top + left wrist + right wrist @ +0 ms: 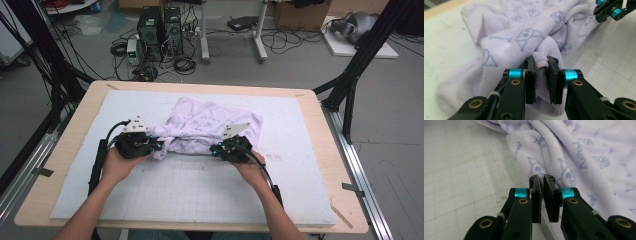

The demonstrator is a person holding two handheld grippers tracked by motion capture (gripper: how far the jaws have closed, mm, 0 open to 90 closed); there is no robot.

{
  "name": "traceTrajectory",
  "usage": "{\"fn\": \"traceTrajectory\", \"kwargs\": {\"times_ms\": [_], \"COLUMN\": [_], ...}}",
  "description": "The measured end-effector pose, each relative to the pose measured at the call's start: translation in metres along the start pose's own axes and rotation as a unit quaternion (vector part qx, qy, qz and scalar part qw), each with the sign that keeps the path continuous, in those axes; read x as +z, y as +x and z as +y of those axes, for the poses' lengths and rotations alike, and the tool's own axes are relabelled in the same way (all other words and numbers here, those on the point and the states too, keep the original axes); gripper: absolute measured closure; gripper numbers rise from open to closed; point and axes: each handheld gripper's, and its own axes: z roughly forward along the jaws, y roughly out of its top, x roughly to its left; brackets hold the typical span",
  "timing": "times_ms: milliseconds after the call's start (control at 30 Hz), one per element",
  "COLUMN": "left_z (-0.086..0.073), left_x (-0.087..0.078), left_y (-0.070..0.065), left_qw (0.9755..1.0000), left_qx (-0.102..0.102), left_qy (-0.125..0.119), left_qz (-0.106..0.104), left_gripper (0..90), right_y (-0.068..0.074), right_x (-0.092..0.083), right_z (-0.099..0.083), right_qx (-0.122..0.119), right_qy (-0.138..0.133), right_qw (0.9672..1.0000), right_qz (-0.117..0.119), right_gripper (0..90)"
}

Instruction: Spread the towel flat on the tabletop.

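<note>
A pale lilac towel (pixel 207 127) printed with small blue figures lies bunched on the white gridded mat (pixel 200 195) that covers the table (pixel 320 130), a little above the middle of the high view. Its near edge is gathered into a rope-like ridge between the two hands, so the lower layers and how it is folded cannot be made out.

The left claw (pixel 154 144) sits at the ridge's left end in the high view. In the left gripper view its jaws stand narrow with a thick fold of towel (pixel 541 62) pinched between the pads; the cloth bulges above and below them, and the bottom of the fold is cut off by the frame's lower edge.

The right claw (pixel 216 149) meets the ridge's right end. In the right gripper view its jaws are almost together, gripping a thin edge of the towel (pixel 584 157); the pinched cloth itself is barely visible in the slit between the pads. The right claw's tip (pixel 607 10) also shows at the upper right of the left gripper view, partly cropped.
</note>
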Motion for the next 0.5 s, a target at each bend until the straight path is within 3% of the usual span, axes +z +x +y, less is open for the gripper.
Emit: {"fn": "traceTrajectory", "kwargs": {"times_ms": [300, 500], "left_z": [0.024, 0.035], "left_x": [-0.032, -0.049], "left_y": [0.001, -0.002], "left_qw": [0.9991, 0.9984], "left_qx": [0.002, 0.004], "left_qy": [-0.042, -0.055], "left_qz": [0.001, -0.015], "left_gripper": [78.3, 78.2], "right_y": [-0.007, -0.010], "right_x": [-0.056, -0.097], "right_z": [0.020, 0.031], "right_qx": [-0.010, -0.011], "right_qy": [-0.033, -0.053], "right_qw": [0.9993, 0.9980], "right_qz": [-0.016, -0.032], "right_gripper": [85.8, 85.9]}}
